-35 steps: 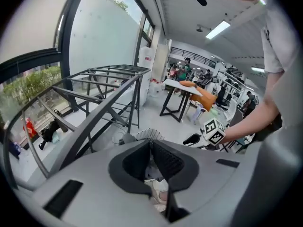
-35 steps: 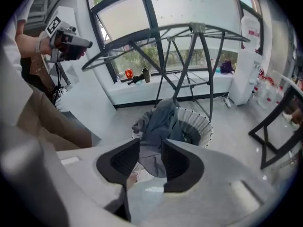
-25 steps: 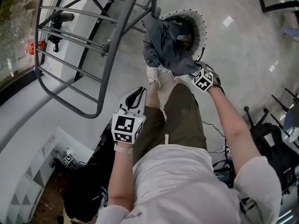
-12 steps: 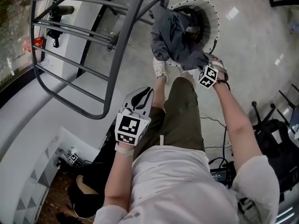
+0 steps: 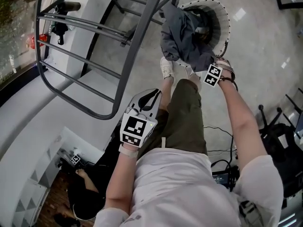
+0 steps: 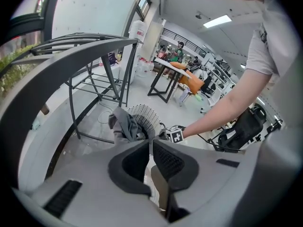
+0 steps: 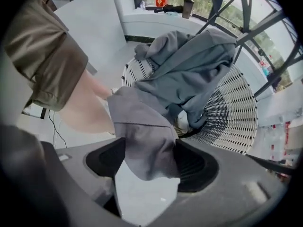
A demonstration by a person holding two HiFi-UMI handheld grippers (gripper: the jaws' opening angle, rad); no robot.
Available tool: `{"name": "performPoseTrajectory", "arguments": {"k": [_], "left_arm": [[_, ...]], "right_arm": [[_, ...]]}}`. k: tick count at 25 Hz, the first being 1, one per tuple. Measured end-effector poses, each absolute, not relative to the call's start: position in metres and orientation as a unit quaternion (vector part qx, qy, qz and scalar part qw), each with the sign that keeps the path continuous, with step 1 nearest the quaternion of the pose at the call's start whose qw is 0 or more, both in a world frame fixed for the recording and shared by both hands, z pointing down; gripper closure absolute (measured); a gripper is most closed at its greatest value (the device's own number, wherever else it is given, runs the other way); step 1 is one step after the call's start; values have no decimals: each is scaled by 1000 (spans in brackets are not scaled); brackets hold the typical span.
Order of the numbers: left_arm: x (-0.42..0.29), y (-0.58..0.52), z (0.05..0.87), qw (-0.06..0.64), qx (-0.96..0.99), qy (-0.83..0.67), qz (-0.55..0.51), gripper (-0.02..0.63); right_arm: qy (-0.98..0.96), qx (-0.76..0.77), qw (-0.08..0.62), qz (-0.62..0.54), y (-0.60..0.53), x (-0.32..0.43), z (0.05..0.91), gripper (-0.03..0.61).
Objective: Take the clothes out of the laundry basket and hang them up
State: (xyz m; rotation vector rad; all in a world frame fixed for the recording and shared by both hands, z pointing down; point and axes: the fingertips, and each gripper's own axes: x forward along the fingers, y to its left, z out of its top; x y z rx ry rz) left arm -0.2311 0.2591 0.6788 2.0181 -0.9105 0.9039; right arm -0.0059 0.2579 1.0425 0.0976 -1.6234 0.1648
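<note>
A grey garment (image 5: 184, 37) hangs from the dark metal drying rack (image 5: 137, 46) and trails into the white wire laundry basket (image 5: 221, 20) on the floor. My right gripper (image 5: 206, 64) is at the garment's lower edge beside the basket. In the right gripper view its jaws stand wide, and a fold of the grey garment (image 7: 184, 70) lies loosely between them in front of the basket (image 7: 232, 112). My left gripper (image 5: 154, 96) is held low by the person's thigh, shut and empty. In the left gripper view the left gripper (image 6: 150, 143) points toward the garment (image 6: 124, 124) and rack (image 6: 71, 51).
The person's legs and white shoes (image 5: 166, 69) stand just beside the basket. Cables and dark gear (image 5: 279, 141) lie on the floor at the right. A window ledge with a red bottle (image 5: 42, 39) runs behind the rack. Tables and people (image 6: 177, 72) fill the far room.
The head view has shifted slightly, so everything sits a bit further right. The right gripper stays at the garment's lower edge by the basket. The left gripper keeps its place, shut.
</note>
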Motion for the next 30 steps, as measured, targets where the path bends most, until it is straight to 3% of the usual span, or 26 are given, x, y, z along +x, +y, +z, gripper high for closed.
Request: {"name": "performPoseTrajectory", "arguments": {"k": [2,5,6,10,14,30], "left_arm": [[-236,263,679,367,785,-353,353,606],[-241,265,678,366,787,-351,352,606],[-242,265,677,366,788,-350,350,606],[-239,259,666,357,800,-341,341,606],[-233,249,649,339,818,-330,327,606],[-198,171,555,244,890,-286,258,597]], "right_arm": [[-715,40,696,58,259,-4,1044,273],[-730,62,675,88,256,-14,1032,498],[-738,80,660,116,254,-17,1025,541],[-758,204,580,216,229,-11,980,548],[-769,338,484,246,196,12,913,549],[-764,588,246,102,113,80,561,551]]}}
